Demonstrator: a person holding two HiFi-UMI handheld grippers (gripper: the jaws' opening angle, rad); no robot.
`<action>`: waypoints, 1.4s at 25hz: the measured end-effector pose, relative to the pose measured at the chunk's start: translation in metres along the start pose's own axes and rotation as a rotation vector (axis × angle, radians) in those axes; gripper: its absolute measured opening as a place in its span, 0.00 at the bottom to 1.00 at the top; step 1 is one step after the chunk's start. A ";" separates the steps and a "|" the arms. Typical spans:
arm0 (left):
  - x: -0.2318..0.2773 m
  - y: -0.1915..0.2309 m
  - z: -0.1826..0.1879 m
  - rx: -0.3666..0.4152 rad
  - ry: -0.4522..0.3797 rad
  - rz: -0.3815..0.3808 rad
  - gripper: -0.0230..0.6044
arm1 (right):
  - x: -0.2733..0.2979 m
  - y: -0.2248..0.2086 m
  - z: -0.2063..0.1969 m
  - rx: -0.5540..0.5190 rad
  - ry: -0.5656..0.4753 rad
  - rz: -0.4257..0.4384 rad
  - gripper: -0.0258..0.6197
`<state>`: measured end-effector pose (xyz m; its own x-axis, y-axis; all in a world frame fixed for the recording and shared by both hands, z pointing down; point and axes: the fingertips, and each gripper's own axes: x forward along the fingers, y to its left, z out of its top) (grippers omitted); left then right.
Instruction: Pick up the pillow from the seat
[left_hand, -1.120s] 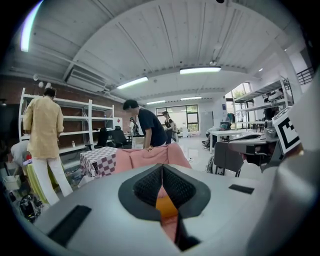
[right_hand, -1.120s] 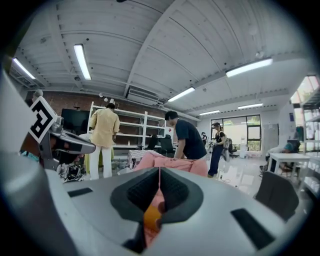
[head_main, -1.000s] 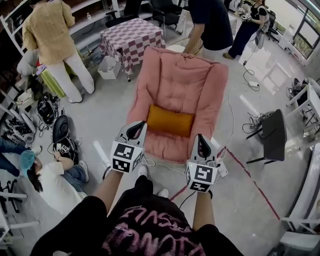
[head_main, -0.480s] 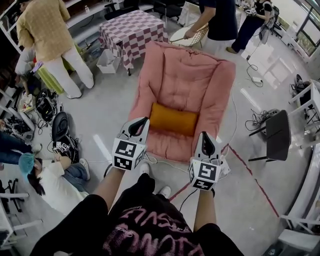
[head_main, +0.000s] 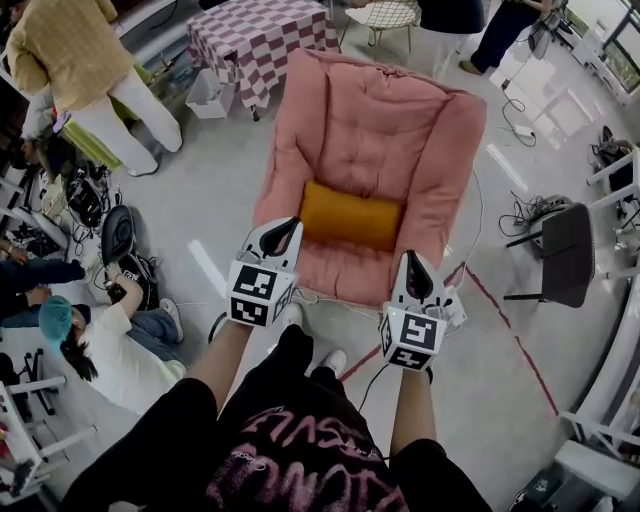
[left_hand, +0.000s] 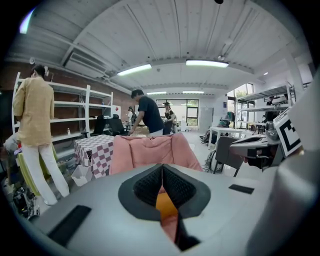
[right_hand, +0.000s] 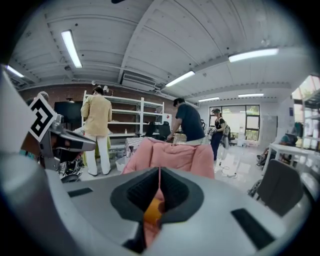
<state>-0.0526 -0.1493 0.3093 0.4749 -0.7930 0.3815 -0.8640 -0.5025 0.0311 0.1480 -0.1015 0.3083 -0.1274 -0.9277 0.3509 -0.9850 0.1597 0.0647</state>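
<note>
My left gripper (head_main: 281, 234) and right gripper (head_main: 415, 271) both have jaws closed on nothing, low in the frame just short of the orange pillow (head_main: 350, 216) lying centre-frame on the pink seat (head_main: 372, 110); the pink lettering (head_main: 300, 452) on my black shirt (head_main: 165, 450), cut off at the bottom edge, is unreadable.

1. The head view looks steeply down from above onto the chair (head_main: 370, 120), with the left gripper (head_main: 281, 235) and right gripper (head_main: 415, 277) below it in frame.
2. Each gripper view looks level along its own jaws, near the chair's front edge.
3. All three views share the chair and the pillow (head_main: 350, 215).
</note>
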 end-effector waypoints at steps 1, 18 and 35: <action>0.005 0.000 -0.003 -0.006 0.007 -0.003 0.05 | 0.003 -0.002 -0.003 0.002 0.006 0.000 0.07; 0.074 0.010 -0.066 -0.069 0.125 -0.028 0.05 | 0.065 -0.005 -0.069 0.027 0.135 -0.001 0.07; 0.135 0.022 -0.153 -0.124 0.249 -0.068 0.05 | 0.125 0.005 -0.156 0.061 0.266 -0.005 0.07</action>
<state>-0.0331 -0.2151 0.5029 0.4899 -0.6423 0.5895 -0.8528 -0.4934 0.1711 0.1449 -0.1638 0.4977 -0.0955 -0.8060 0.5841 -0.9918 0.1273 0.0136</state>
